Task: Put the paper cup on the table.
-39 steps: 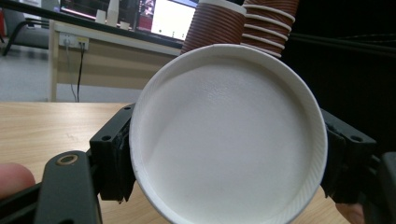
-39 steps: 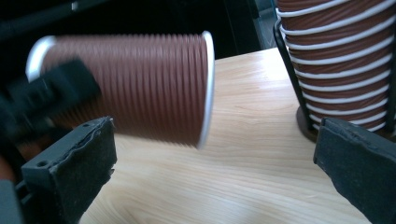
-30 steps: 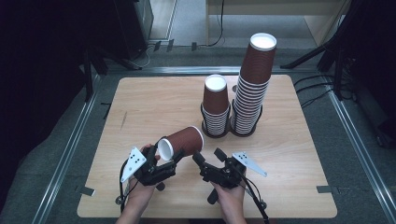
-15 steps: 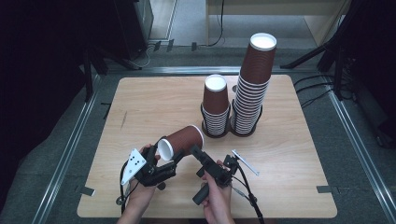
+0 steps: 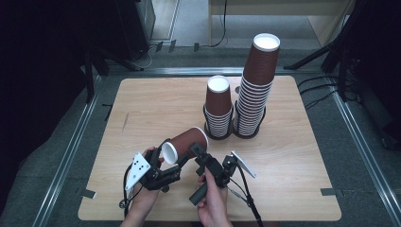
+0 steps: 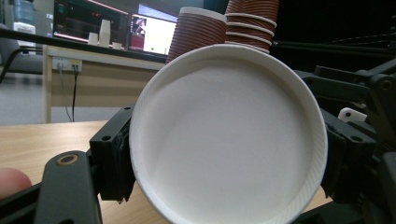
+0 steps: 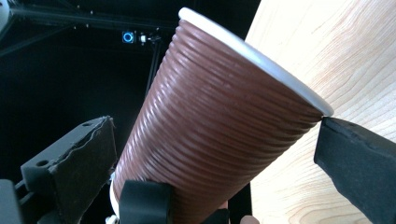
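Since the earlier frames, my right gripper (image 5: pixel 197 152) had rolled over at the near edge, its handle now pointing toward the person and its jaws brought up against the cup (image 5: pixel 185 144); my left gripper (image 5: pixel 166 166) and the cup had kept their place.

High view: I saw the cup lying on its side above the near middle of the table (image 5: pixel 142 109), white base toward the near left, open mouth toward the far right. My left gripper held it at the base end. My right gripper lay just right of it, jaws reaching to the cup's wall.

Left gripper view: the cup's white base (image 6: pixel 229 135) faced the camera, and I found my left jaws clamped on it from both sides.

Right gripper view: my right jaws stood wide, one on each side of the ribbed brown cup (image 7: pixel 210 140), with a gap visible at each pad, so they gripped nothing.

Far right of centre, I noted a short stack (image 5: pixel 218 109) and, touching its right side, a tall stack (image 5: pixel 255 90) of upturned cups, well apart from the held cup.
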`<state>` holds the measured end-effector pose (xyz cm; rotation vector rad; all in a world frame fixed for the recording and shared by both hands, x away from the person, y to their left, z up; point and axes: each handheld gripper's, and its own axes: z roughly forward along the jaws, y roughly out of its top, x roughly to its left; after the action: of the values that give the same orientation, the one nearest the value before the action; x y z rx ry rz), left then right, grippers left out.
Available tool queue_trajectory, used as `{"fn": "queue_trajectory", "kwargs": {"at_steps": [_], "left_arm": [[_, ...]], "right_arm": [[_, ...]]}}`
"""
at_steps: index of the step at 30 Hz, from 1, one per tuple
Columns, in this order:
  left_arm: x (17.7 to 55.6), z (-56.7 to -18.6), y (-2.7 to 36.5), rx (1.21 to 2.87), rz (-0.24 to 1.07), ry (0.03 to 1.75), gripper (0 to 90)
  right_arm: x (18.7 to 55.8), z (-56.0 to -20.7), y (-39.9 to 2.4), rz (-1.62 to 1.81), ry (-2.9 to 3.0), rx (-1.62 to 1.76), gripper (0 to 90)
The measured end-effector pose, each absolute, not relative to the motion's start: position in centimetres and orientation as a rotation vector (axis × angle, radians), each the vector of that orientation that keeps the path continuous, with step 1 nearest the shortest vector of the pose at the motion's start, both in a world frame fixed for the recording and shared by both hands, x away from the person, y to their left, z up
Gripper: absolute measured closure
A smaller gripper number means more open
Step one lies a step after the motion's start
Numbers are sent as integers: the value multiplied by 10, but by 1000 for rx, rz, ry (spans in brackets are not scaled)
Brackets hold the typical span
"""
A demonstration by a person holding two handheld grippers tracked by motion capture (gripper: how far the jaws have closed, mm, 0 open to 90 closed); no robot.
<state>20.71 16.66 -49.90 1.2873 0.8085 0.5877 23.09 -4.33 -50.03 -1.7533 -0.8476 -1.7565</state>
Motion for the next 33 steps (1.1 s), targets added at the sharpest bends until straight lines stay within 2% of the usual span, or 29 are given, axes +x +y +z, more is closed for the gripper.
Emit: {"fn": "queue_trajectory", "kwargs": {"at_steps": [31, 33], "left_arm": [[204, -504, 155, 1355, 547, 705, 215], [205, -504, 156, 1361, 547, 707, 214]], "right_arm": [[247, -508, -43, -1657, -680, -1783, 0], [247, -508, -44, -1649, -680, -1804, 35]]}}
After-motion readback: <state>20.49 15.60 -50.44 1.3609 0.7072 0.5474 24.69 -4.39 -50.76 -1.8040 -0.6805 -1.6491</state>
